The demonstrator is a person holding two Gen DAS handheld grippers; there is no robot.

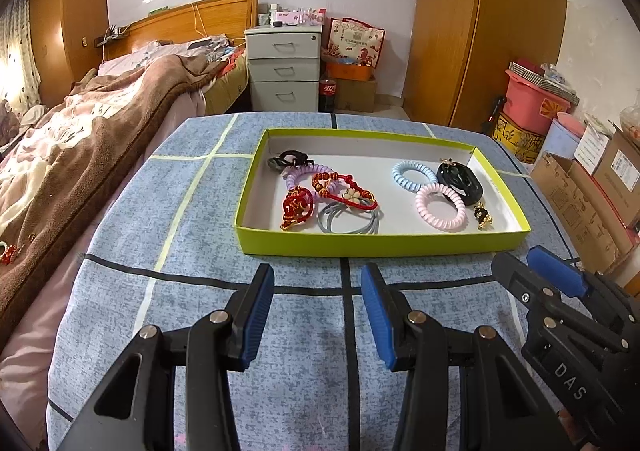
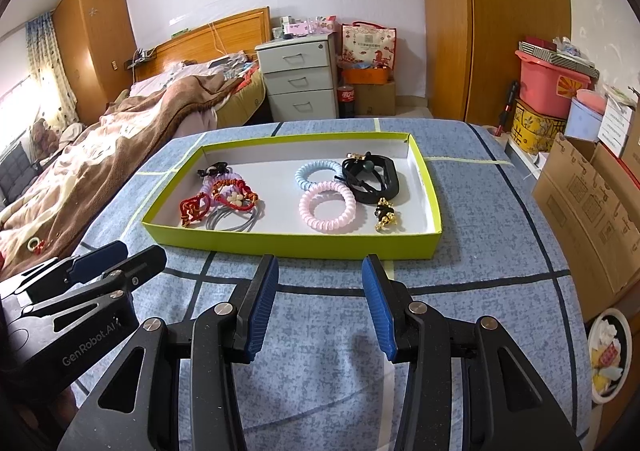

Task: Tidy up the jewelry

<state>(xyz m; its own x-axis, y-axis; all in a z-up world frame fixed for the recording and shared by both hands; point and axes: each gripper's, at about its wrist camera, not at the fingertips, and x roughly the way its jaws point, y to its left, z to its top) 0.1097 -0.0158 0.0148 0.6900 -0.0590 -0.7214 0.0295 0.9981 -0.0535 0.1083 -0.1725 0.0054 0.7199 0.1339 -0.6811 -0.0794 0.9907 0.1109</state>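
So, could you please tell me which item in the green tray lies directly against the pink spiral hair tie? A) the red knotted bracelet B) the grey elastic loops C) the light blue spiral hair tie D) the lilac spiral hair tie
C: the light blue spiral hair tie touches the pink spiral hair tie at its upper edge, on the right side of the green tray.

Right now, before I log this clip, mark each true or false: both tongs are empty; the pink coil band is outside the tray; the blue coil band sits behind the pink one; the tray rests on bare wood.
1. Both tongs, left and right, are open and empty. True.
2. The pink coil band lies outside the tray. False: it lies inside.
3. The blue coil band sits behind the pink one, touching it. True.
4. The tray rests on bare wood. False: it rests on a blue checked cloth.
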